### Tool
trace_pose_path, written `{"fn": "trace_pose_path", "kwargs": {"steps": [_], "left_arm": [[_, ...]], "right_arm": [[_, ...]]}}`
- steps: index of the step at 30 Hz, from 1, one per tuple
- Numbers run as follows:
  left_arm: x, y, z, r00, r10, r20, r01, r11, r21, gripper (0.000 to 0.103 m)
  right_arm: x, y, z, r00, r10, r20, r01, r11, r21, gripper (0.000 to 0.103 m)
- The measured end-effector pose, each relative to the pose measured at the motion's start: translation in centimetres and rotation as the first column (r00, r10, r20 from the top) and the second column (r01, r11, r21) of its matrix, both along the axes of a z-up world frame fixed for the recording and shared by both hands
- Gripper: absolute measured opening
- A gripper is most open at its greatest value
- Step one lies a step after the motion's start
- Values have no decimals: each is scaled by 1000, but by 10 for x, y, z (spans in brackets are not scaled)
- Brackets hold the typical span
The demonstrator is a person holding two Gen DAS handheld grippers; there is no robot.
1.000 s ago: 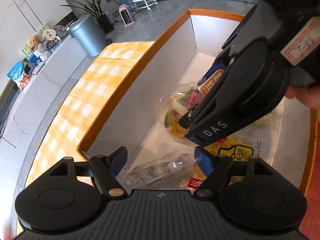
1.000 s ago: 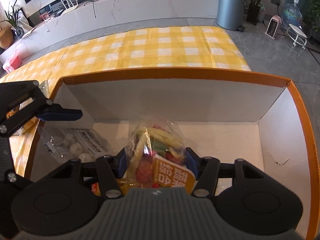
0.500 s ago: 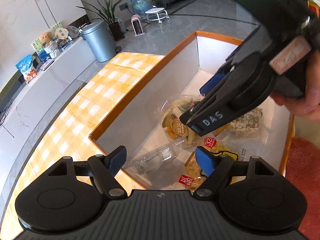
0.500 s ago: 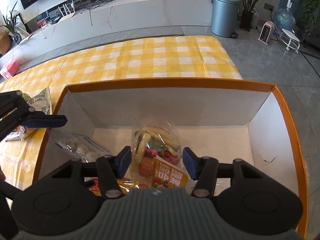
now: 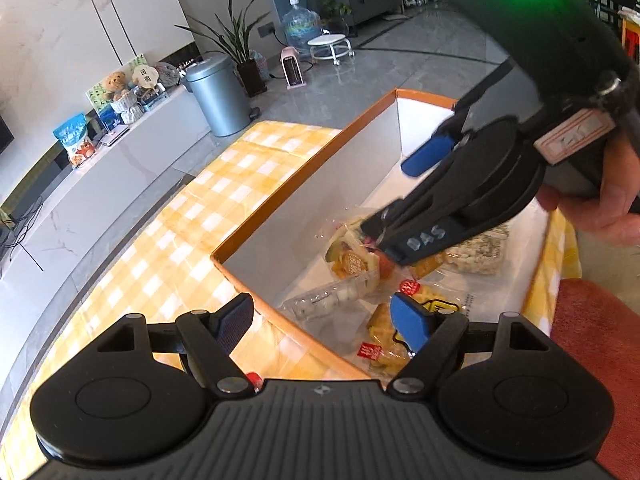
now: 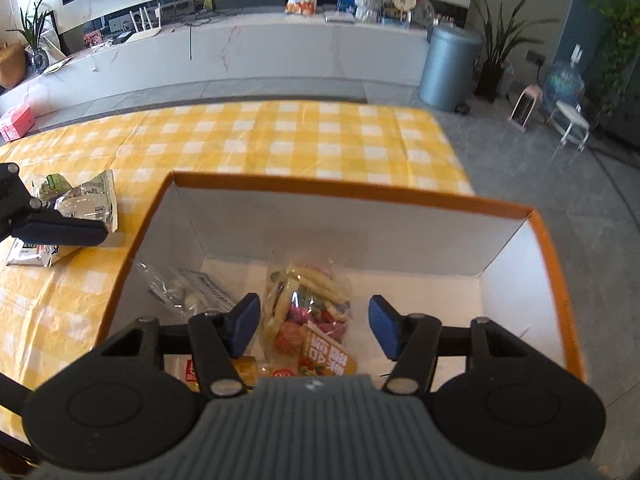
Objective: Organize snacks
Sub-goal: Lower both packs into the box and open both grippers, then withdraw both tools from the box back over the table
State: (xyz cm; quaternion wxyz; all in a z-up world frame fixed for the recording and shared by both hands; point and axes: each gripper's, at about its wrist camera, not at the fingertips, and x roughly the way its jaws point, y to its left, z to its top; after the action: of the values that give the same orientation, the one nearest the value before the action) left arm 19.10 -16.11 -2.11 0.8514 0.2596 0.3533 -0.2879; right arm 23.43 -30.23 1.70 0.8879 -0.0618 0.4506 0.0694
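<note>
An orange-rimmed cardboard box (image 6: 360,200) (image 5: 304,176) stands on the yellow checked tablecloth. Inside lie a clear bag of mixed vegetable crisps (image 6: 308,300) (image 5: 352,260), a clear bag of white balls (image 6: 188,292) (image 5: 320,300), a yellow packet (image 5: 384,332) and a puffed-rice bar (image 5: 480,256). My right gripper (image 6: 314,324) hangs above the crisp bag. Its jaws are opening, and the bag lies below them, clear of the pads. My left gripper (image 5: 322,320) is open and empty over the box's near-left rim.
Silver and green snack packets (image 6: 84,200) lie on the tablecloth (image 6: 280,140) left of the box, beside a finger of the left gripper (image 6: 60,232). A hand (image 5: 600,208) holds the right gripper. A red mat (image 5: 592,320) lies right of the table.
Both grippers have risen and drawn back from the box's floor. The right pads have parted from the crisp bag, which stays in the box. The clear bag also stays there.
</note>
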Motion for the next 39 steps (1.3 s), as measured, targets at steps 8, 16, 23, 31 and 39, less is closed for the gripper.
{"fn": "trace_pose_path", "kwargs": {"steps": [8,16,23,31,39], "left_arm": [[-36,35,21,996,84,38,-79,990,-121,92],[-76,90,28,962,265,64,-231,917,-326,92],[-103,137,14,914,404,38,-355,841,-407,90],[-126,175,-18,880,473,-44,-439,774,-457,80],[-129,170,-49,883,454,-117,-458,779,-428,67]], "right_arm": [[-59,20,36,977,59,207,-43,996,-82,59],[-124,62,45,907,109,406,-75,992,-99,59],[-169,89,36,877,50,479,-47,999,-18,58],[-219,121,1,867,30,497,-51,998,29,49],[-221,142,-42,931,47,362,-69,997,48,33]]}}
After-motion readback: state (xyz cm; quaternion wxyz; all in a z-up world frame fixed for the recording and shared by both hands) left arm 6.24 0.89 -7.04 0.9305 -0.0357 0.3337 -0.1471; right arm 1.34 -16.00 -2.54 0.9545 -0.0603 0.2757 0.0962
